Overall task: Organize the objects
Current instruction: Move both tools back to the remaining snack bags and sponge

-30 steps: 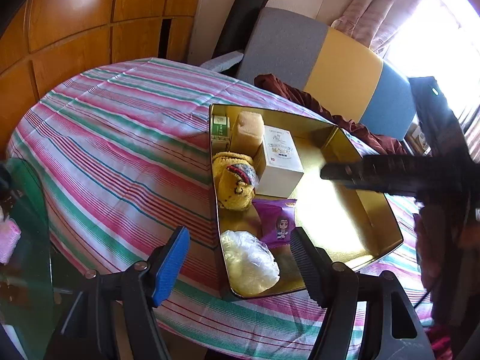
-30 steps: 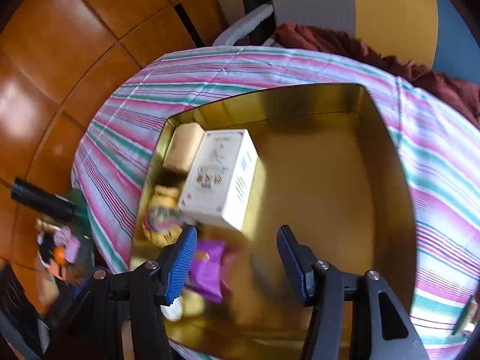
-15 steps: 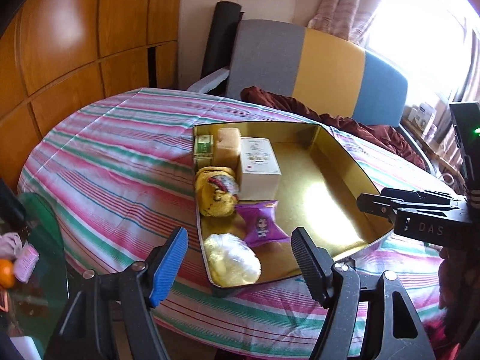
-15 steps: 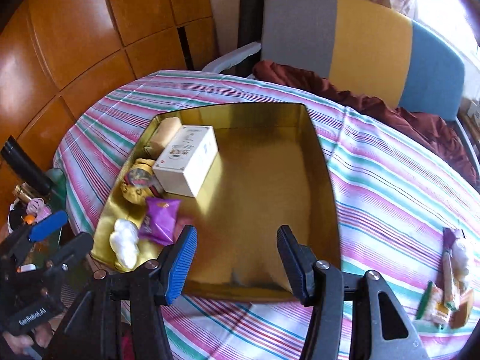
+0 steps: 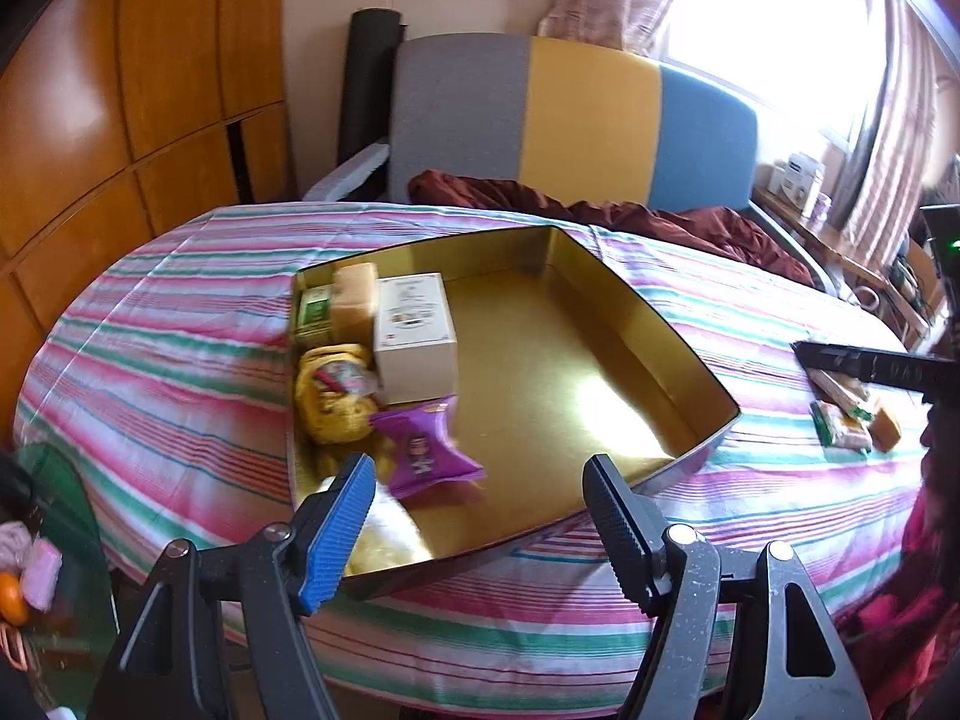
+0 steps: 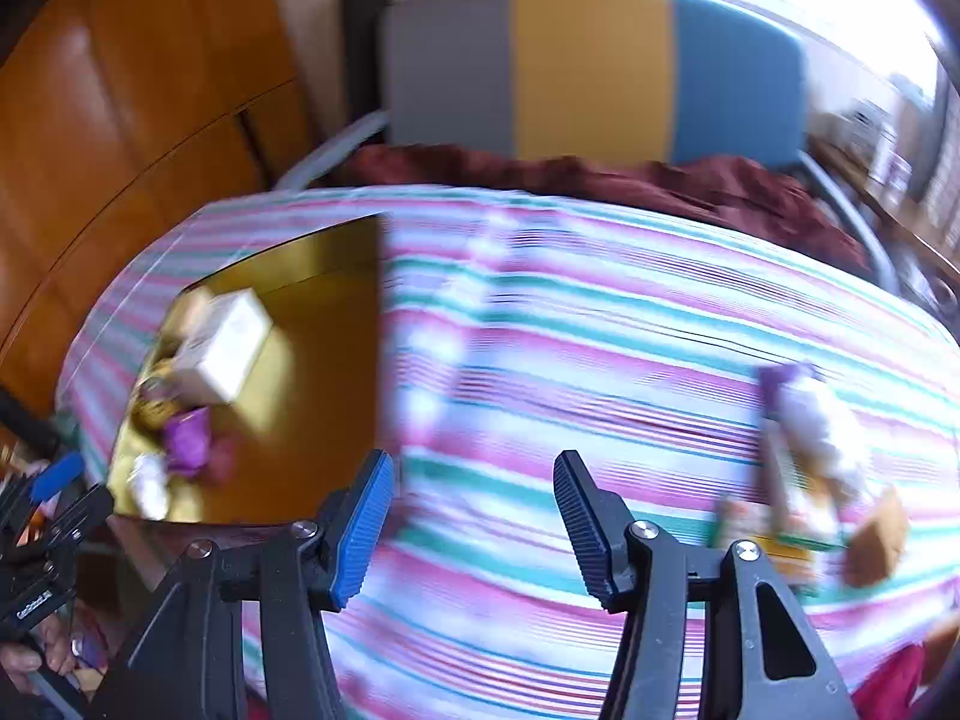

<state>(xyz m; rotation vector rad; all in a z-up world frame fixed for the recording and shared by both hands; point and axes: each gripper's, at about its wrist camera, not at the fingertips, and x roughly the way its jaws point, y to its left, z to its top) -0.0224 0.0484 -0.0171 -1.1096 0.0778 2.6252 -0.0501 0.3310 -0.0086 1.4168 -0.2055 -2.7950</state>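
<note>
**Both tongs wide, empty**

Left gripper (image 5: 480, 510) parted over near edge of gold tray (image 5: 630, 312); right gripper (image 6: 474, 510) parted over striped cloth (image 6: 600, 330). Tray's long axis toward chair. White box (image 5: 414, 330), purple packet (image 5: 426, 450) along tray's left wall. Loose snacks (image 6: 810, 450) right, blurred.

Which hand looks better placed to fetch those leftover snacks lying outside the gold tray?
Probably the right gripper: it is open, empty and faces the snacks. The left gripper faces the tray.
</note>
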